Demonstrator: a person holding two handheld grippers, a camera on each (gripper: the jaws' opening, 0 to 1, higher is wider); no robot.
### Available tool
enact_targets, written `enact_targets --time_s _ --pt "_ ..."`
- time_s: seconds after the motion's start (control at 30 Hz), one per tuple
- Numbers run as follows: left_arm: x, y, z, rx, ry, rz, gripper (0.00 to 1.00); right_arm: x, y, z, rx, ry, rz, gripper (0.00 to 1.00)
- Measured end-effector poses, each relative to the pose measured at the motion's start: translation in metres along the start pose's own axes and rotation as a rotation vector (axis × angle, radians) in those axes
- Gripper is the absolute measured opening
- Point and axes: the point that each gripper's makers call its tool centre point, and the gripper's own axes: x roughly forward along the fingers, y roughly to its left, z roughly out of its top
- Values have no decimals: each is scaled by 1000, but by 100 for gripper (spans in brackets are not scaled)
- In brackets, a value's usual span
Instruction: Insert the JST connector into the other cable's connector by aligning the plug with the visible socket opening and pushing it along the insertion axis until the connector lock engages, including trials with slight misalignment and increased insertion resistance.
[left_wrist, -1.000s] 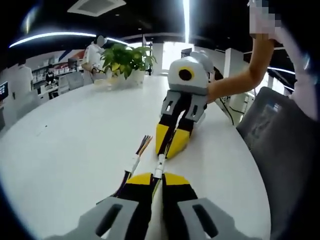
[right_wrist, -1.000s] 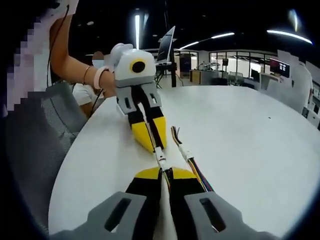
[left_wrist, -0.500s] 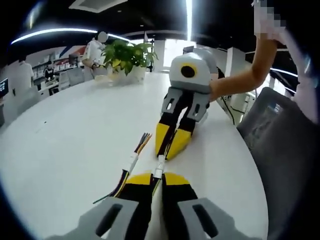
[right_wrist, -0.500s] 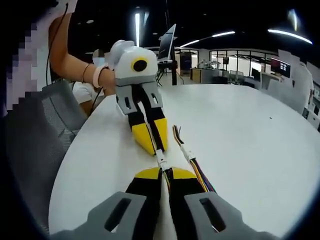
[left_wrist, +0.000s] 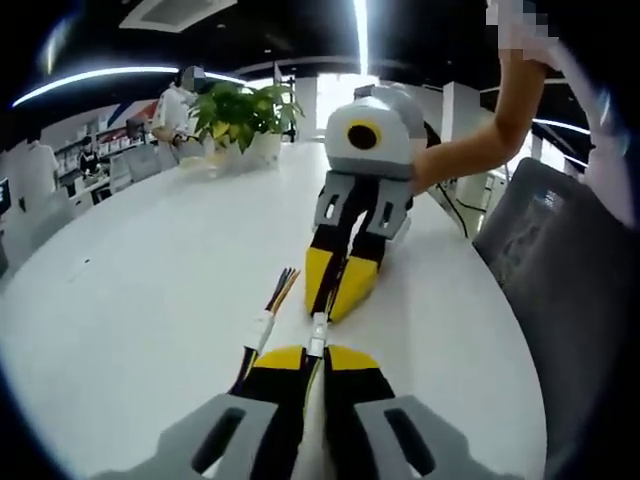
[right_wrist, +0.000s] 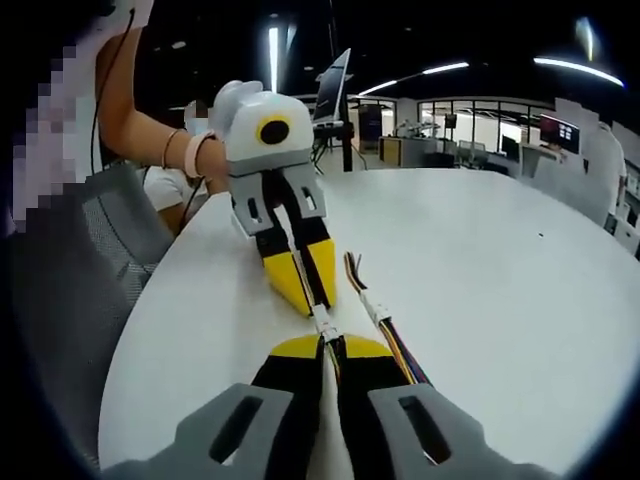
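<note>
Green plant (left_wrist: 240, 112) (left gripper view), monitors (right_wrist: 558, 131) opposite

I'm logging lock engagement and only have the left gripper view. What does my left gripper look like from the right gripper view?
Observer: The left gripper has its yellow tips closed on the white connector, which runs straight to the right gripper, also shut on it.
Operator: What stands behind my gripper?
Observer: A dark monitor, tilted, past the table's far edge.
Operator: Anything on the wrist holding it?
Observer: A pale bracelet sits just behind the gripper's body.
</note>
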Motion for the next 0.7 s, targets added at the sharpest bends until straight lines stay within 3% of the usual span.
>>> enact_targets --time_s 0.7 --pt "-4 14 -7 4 15 28 0 9 -6 2 -4 -21 -23 2"
